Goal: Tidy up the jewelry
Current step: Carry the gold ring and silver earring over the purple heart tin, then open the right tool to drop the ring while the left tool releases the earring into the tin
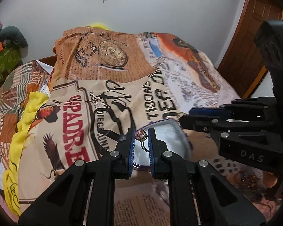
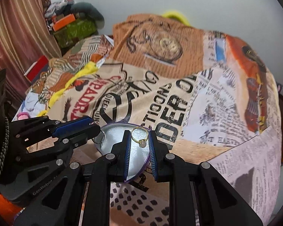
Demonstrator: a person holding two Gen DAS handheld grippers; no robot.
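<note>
I had the left gripper [image 1: 141, 137] pinching a silver ring [image 1: 142, 138], its pink stone up and far, band hanging down toward the tray [image 1: 168, 131]. My right gripper [image 2: 140, 138] clamped a gold ring [image 2: 140, 136] across its band, pale stone at the near side, over the same tray on the bedspread [image 2: 207, 113].

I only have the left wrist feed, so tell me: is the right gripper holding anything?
Observer: Yes, the right gripper is shut on a gold ring with a pale stone.
Operator: Where is it relative to the tray?
Observer: Its wrist view shows it against the tray, over the silver inside.
Operator: And my own ring?
Observer: From that side, the pink-stone ring shows its silver band hanging below the left gripper, at the tray's left edge.
</note>
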